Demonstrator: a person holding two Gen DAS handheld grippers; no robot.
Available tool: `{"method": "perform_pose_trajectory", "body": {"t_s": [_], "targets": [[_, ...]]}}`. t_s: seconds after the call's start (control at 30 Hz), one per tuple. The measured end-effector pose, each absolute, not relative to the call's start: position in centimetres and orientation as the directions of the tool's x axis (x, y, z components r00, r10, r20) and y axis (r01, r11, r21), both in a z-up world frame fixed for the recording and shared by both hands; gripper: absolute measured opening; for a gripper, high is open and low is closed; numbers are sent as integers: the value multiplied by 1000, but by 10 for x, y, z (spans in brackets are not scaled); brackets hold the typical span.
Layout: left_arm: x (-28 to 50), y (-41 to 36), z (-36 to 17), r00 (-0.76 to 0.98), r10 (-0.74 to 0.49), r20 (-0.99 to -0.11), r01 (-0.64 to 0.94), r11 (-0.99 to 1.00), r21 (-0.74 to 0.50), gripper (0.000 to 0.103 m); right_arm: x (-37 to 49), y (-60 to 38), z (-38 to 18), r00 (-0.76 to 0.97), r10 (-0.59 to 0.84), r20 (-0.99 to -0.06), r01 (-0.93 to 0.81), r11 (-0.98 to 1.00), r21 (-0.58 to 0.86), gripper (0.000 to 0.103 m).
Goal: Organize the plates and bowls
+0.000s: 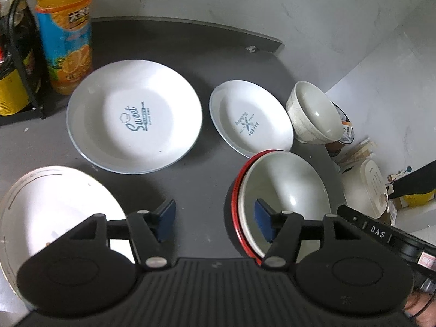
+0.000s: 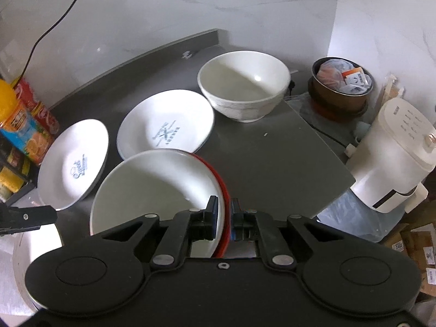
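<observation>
The right tool (image 2: 224,219) is clamped on the rim of the red-edged bowl (image 2: 155,190), held tilted above the dark desk (image 2: 267,163). The left tool (image 1: 215,219), fingers apart and empty, hovers beside that bowl. Beyond the bowl lie two printed plates, large (image 1: 135,115) and small (image 1: 250,120), and a white bowl (image 2: 244,87). Keeping the grip firm and level should stop the bowl slipping when it is stacked.

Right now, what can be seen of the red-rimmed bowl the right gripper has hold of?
The red-rimmed bowl is white and glossy inside and looks empty, with a red outer edge; it looks ceramic or melamine. The right gripper is shut on its near rim, one finger inside, one outside. It sits tilted over the grey table, overlapping the Bakery plate.
</observation>
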State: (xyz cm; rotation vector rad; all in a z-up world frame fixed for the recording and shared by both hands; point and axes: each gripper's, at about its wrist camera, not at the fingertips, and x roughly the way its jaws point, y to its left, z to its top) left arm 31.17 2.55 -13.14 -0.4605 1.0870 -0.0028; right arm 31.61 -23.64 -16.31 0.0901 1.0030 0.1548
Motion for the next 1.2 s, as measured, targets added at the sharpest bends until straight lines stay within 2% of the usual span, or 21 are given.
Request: {"method": "perform_pose_trajectory", "body": {"t_s": [0.2,0.6,0.73,1.2], "targets": [[327,6,-134,459,-215,-862,-190,924,-332,62,319,-246,-179,506,200,-839,-77,979,186,10],[380,-41,-131,458,-172,-872,-162,948,-272,63,356,-295,-176,528,264,-807,-32,956,292,10],[404,-58,-133,459,-159,-874,-174,949,-264,63,377,-312,-179,533,269,-802,-14,951,309,27],[488,-106,-157,481,-118,-869,-227,940,-254,62,474,-344,-196,521,331,-786,-47,931,361,32]]}}
